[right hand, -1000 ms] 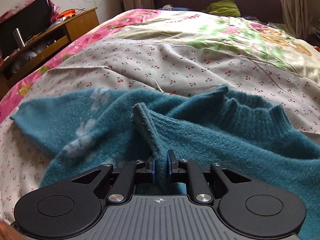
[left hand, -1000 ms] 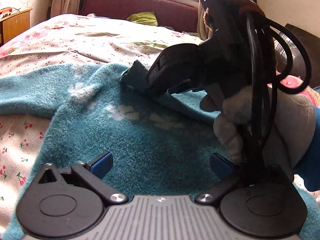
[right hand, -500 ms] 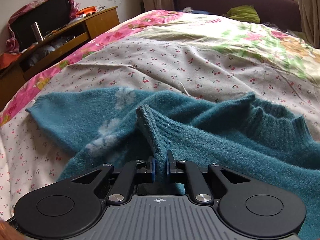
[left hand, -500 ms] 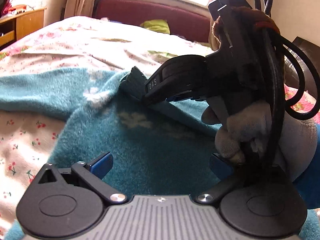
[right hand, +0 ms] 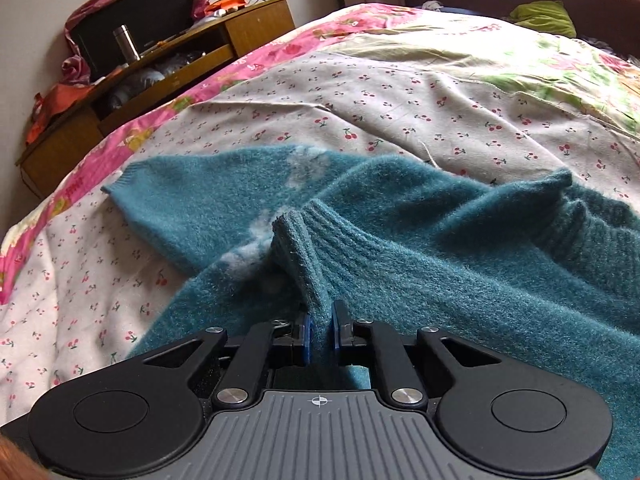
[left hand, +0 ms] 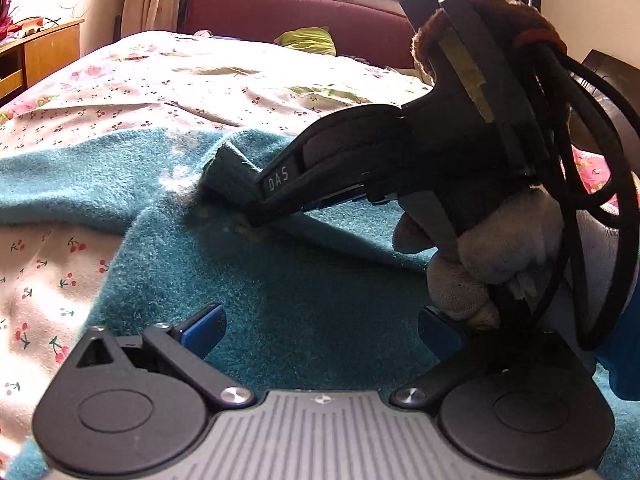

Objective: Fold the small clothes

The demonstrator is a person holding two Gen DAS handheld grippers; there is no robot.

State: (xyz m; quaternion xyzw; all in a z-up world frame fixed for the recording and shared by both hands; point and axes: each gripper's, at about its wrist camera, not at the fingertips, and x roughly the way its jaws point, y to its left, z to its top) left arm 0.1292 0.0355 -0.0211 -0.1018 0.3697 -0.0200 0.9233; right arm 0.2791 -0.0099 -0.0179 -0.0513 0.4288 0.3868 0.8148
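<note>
A fuzzy teal sweater [right hand: 440, 264] with white flower patches lies on the cherry-print bed. My right gripper [right hand: 319, 334] is shut on a ribbed cuff or hem [right hand: 298, 248] of the sweater, holding it folded over the body. In the left wrist view the right gripper [left hand: 256, 204] shows from the side, pinching that teal edge [left hand: 228, 172], held by a gloved hand [left hand: 480, 264]. My left gripper [left hand: 320, 330] is open and empty, low over the sweater's body [left hand: 304, 288]. One sleeve [right hand: 176, 200] stretches out to the left.
The bed [right hand: 360, 92] has a cherry-print sheet and a floral quilt behind. A wooden cabinet [right hand: 132, 80] with clutter stands left of the bed. A dark red headboard [left hand: 296, 12] and a green cloth [left hand: 308, 40] are at the far end.
My right gripper has carried the pinched teal edge a little further left across the sweater. My left gripper stayed open over the body, shifting slightly.
</note>
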